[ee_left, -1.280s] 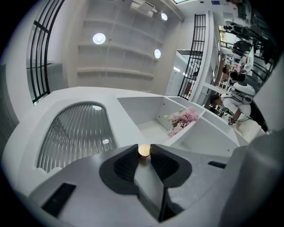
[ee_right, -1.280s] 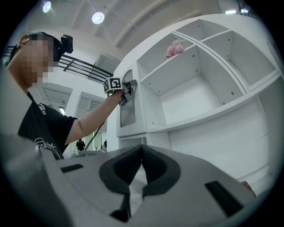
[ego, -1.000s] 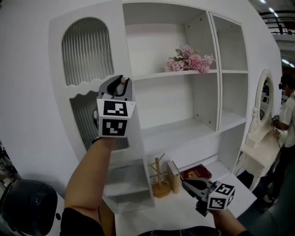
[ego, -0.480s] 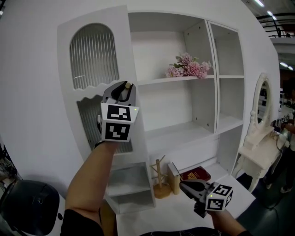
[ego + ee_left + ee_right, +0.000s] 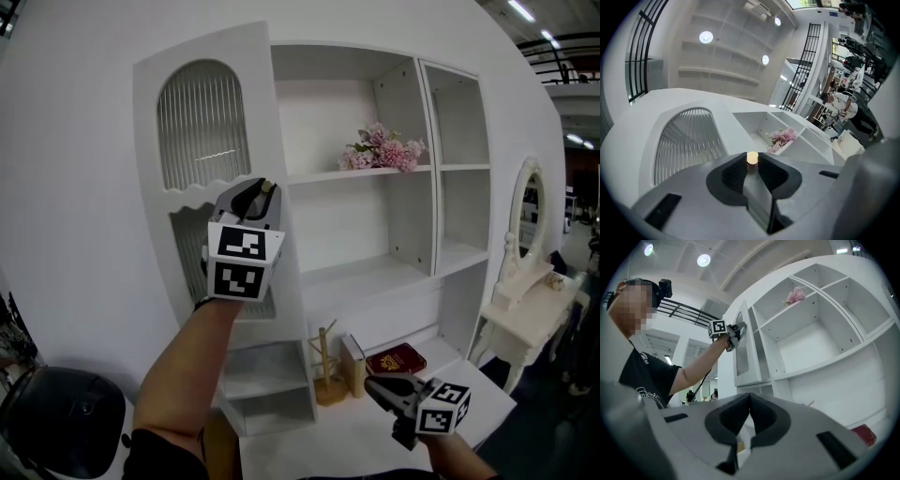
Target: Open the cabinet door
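The white cabinet door [image 5: 202, 122], with an arched ribbed-glass panel, stands swung out from the shelf unit. My left gripper [image 5: 255, 192] is raised at the door's free edge. Its jaws are closing on the small round pale knob [image 5: 267, 187] and the pads press on it. In the left gripper view the knob [image 5: 752, 158] sits lit between the dark pads [image 5: 736, 171] of the left gripper [image 5: 752, 164]. My right gripper [image 5: 375, 384] hangs low at the front right, shut and empty. The right gripper view shows the right gripper [image 5: 750, 397] with its tips meeting.
Pink flowers [image 5: 380, 150] lie on the upper shelf. A wooden mug tree [image 5: 325, 361], an upright box [image 5: 352, 361] and a red book [image 5: 396, 359] are on the counter below. A white dressing table with a mirror [image 5: 530, 300] stands at the right, a black rounded object [image 5: 61, 422] at the lower left.
My left gripper and the door edge have shifted right and down in the head view. The right gripper moved slightly left. The person at the right edge is out of view.
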Demonstrator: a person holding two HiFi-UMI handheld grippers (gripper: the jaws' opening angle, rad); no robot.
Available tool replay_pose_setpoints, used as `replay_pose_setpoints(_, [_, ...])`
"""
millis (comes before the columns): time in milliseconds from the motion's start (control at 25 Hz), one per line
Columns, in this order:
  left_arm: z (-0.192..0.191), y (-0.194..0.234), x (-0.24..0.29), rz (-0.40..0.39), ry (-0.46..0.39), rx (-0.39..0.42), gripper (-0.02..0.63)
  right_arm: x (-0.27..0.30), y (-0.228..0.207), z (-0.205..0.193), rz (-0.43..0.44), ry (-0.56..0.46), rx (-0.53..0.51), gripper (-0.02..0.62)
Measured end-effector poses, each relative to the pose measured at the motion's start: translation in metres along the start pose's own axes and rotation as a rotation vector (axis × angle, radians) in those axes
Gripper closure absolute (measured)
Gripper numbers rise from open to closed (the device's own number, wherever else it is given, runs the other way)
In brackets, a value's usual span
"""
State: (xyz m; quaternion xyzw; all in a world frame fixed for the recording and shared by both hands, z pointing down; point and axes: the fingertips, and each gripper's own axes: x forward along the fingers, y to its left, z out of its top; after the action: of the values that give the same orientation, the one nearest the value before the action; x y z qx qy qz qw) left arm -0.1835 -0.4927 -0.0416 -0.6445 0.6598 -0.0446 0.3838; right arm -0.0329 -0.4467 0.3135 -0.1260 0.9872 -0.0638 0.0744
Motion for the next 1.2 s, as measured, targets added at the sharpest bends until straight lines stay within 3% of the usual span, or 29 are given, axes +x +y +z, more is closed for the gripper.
replay_pose_setpoints(680, [0.020,0.004,-0.038,-0.059,-0.043,-0.046,0.532,-0.018,0.042,-0.006,-0.070,-0.017,0.002,0.589])
replay_pose_setpoints(1200, [0.042,0.010,-0.078,-0.110,-0.079,-0.090,0.532,-0.023,0.083,0.012,-0.069,-0.066,-0.018,0.589])
